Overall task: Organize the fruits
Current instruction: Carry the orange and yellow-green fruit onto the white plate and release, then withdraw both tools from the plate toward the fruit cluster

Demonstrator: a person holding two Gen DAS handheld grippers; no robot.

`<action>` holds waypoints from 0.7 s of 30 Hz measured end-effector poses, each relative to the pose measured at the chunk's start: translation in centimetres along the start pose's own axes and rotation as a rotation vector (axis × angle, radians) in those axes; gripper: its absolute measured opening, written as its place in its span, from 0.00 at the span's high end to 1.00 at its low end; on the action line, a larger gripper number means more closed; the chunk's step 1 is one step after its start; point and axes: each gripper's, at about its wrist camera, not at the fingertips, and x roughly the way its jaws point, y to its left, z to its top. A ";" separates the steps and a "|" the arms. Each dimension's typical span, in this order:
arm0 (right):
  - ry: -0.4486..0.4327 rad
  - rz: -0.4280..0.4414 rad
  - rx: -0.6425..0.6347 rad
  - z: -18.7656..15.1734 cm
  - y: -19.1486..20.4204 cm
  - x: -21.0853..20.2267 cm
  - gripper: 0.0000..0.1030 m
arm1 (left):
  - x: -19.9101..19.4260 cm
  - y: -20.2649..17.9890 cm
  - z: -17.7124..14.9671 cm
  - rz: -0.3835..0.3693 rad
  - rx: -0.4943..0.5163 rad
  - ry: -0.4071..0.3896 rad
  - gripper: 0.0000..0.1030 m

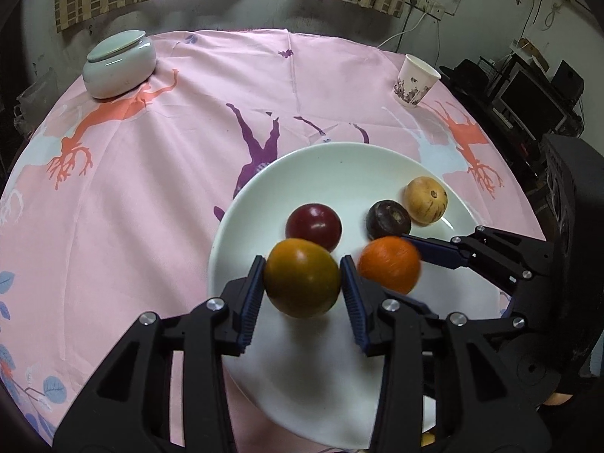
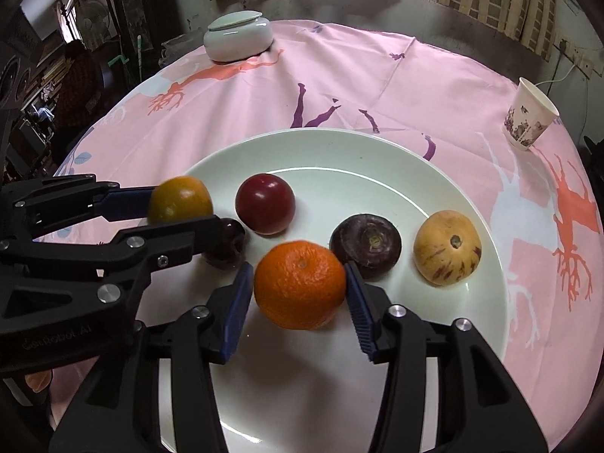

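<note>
Straddling greenish-orange fruit (image 1: 302,277), left hand-held gripper (image 1: 302,290); plate (image 1: 339,162) below.

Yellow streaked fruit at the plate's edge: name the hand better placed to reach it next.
Right. Its tongs sit nearer the yellow streaked fruit, though an orange fills them; the left tongs sit farther.

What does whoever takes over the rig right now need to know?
Left gripper: jaws bracket the green-orange fruit over the plate; can't tell whether it is gripped.
Right gripper: jaws around the orange over the plate, gap at one pad, so not gripped.
Done: red fruit, dark fruit and yellow fruit sit on the plate.
To do: probably settle both fruits on the plate, then back out.
</note>
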 end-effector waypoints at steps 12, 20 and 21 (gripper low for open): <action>-0.107 -0.168 -0.123 -9.4 2.3 -11.4 0.35 | -12.0 -1.4 -7.8 -0.057 0.021 -0.177 0.08; -0.050 -0.090 0.135 -18.1 1.6 -13.5 0.35 | -10.2 -1.1 -15.9 -0.026 0.015 -0.077 0.07; -0.045 -0.077 0.171 -18.6 1.4 -13.4 0.35 | -9.9 -1.1 -16.6 -0.013 0.019 -0.062 0.07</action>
